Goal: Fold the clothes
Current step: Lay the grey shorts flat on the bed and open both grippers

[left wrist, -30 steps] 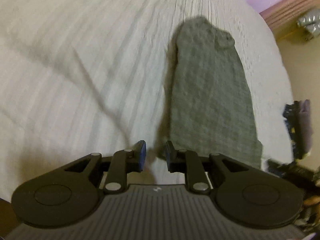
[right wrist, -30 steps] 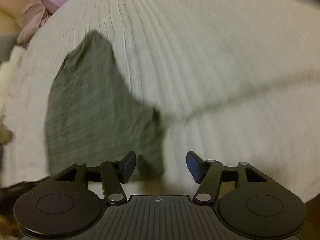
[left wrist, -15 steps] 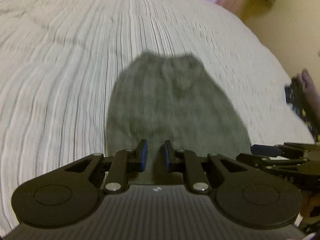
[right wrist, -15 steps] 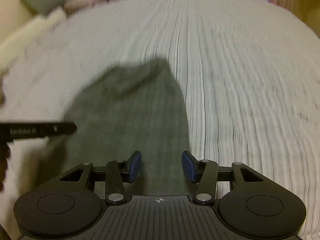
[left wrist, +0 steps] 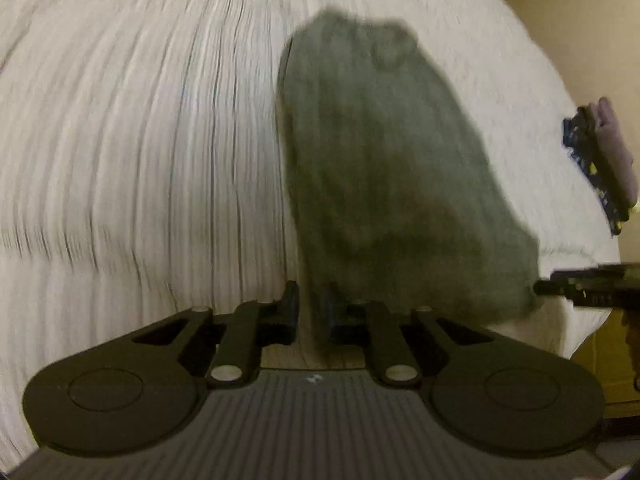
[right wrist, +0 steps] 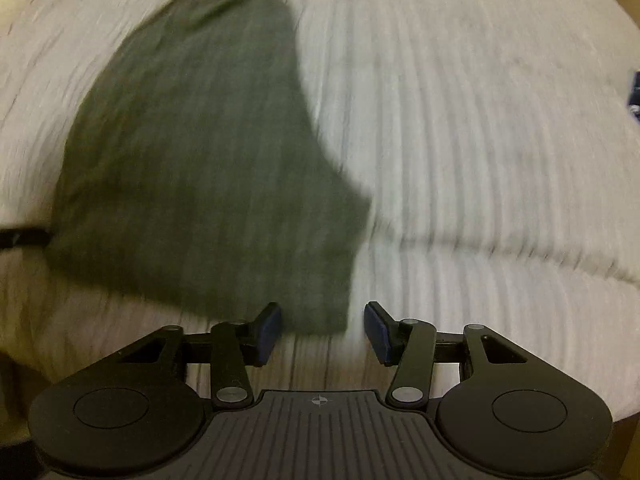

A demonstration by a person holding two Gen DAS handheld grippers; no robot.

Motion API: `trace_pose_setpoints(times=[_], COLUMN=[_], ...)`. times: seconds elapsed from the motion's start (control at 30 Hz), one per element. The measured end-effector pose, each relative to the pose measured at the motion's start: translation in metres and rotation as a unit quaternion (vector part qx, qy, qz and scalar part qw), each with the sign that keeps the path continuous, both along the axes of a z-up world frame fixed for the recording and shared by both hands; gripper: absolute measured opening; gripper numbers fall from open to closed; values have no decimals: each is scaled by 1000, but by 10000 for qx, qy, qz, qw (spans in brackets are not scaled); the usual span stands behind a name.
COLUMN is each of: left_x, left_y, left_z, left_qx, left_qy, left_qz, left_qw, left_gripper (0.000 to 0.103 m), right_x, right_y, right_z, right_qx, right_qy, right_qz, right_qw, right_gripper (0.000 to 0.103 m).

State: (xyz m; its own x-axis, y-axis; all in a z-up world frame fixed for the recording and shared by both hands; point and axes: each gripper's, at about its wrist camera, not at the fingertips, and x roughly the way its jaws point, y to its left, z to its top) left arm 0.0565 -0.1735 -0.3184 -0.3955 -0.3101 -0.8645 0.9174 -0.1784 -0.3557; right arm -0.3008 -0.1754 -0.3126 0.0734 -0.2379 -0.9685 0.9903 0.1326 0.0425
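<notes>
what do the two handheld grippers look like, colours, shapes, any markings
Both are matte black plastic. The left gripper and right gripper each have two round disc-shaped housings, angled linkage bars with silver pivot pins, and a grey ribbed centre plate carrying a small crosshair mark. The finger pads are dark blue. No cables or sleeves show.

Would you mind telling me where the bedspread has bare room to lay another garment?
Bare bedspread spreads wide left of the grey garment, and also right of it. It is crowded at the near edge, where both grippers meet the hem, and by the dark items at the far-right edge.
</notes>
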Motion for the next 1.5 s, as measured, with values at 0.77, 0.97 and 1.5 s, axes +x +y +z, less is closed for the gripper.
trace_pose_setpoints(times=[0.77,0.97,1.5], left_x=[-30,-47,-84], left_y=[-121,-2,156], left_z=[1,-15,104], left_qx=[-1155,-210,329], left_qy=[388,161,-996], left_qz=[83,132,1407], left_qw=[9925,9996,9845], left_gripper=[8,8,22], right_x=[18,10,-33], right_y=[-135,-23,92], right_z=[15,-2,84], right_qx=[-1913,-1131,-669], right_qy=[-786,-336,-534], right_qz=[169,662,596], right_qw=[9782,9908,9945], right_gripper=[50,50,50])
